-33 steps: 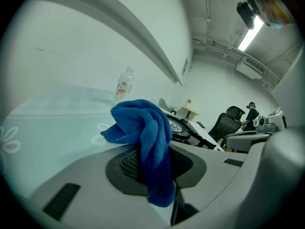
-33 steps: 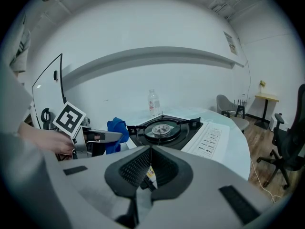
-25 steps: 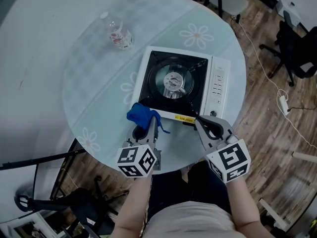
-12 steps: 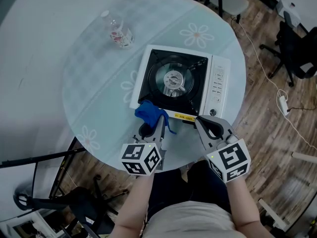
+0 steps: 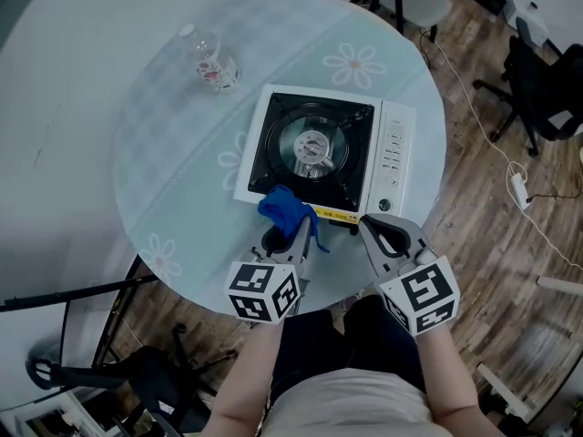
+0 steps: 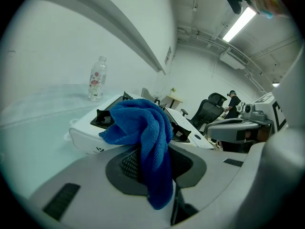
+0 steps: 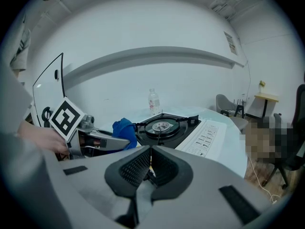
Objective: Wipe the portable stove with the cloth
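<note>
The white portable stove [image 5: 397, 148] with a black burner top [image 5: 310, 144] lies on the round table [image 5: 173, 153]. A blue cloth [image 5: 285, 209] is pinched in my left gripper [image 5: 284, 233] at the stove's near left corner, its bunched end resting on the stove's edge. The left gripper view has the cloth [image 6: 143, 132] draped between the jaws with the stove [image 6: 93, 135] just beyond. My right gripper [image 5: 384, 232] hovers by the stove's near right corner, jaws together and empty. In the right gripper view the stove [image 7: 202, 137] lies ahead, the cloth [image 7: 123, 127] to its left.
A clear plastic bottle [image 5: 213, 62] lies on the table's far left. Office chairs [image 5: 542, 80] and a cable with a power strip [image 5: 517, 188] are on the wooden floor to the right. The table's near rim [image 5: 319, 308] is close to the person's body.
My left gripper has carried the blue cloth rightward and forward, from beside the stove's near left corner onto its front edge. The right gripper has stayed put.
</note>
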Demonstrator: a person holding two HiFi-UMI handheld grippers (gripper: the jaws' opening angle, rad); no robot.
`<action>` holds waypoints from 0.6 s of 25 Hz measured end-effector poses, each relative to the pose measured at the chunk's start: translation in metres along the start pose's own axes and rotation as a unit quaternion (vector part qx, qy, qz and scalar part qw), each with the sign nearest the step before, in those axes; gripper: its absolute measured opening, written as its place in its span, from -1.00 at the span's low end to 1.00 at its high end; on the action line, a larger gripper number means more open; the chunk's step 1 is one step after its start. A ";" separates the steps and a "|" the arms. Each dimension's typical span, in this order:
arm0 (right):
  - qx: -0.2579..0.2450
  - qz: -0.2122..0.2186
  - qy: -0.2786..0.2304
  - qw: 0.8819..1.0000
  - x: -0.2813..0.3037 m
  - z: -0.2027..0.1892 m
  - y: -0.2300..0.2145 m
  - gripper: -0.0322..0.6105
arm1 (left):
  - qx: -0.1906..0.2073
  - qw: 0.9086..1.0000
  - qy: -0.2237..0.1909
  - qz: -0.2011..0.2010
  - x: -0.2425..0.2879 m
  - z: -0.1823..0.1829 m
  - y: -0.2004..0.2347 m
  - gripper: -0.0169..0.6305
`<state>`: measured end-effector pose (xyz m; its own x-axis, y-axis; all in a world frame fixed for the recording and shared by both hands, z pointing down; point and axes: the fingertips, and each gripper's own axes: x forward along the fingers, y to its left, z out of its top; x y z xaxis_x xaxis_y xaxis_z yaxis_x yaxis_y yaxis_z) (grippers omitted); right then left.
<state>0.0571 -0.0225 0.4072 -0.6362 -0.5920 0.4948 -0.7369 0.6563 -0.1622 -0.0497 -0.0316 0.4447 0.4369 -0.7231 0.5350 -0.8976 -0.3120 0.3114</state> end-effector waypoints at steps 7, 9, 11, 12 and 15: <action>0.002 -0.010 0.008 1.000 -0.011 -0.009 -0.010 -0.83 | 0.011 1.000 0.014 -0.021 0.005 -0.003 -0.016 -0.62; 0.003 -0.010 0.008 1.000 -0.013 -0.011 -0.011 -0.83 | 0.020 0.999 0.021 -0.032 0.008 -0.005 -0.025 -0.62; 0.005 -0.011 0.007 1.000 -0.015 -0.012 -0.012 -0.83 | 0.028 0.998 0.026 -0.041 0.010 -0.006 -0.033 -0.62; 0.007 -0.012 0.006 1.000 -0.015 -0.012 -0.013 -0.83 | 0.032 0.998 0.027 -0.044 0.011 -0.007 -0.037 -0.62; 0.011 -0.013 0.003 1.000 -0.017 -0.012 -0.014 -0.83 | 0.034 0.998 0.029 -0.051 0.013 -0.009 -0.047 -0.62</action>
<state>0.0817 -0.0159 0.4116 -0.6151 -0.6061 0.5042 -0.7582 0.6301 -0.1676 -0.0017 -0.0204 0.4443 0.5269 -0.6486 0.5493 -0.8494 -0.4249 0.3130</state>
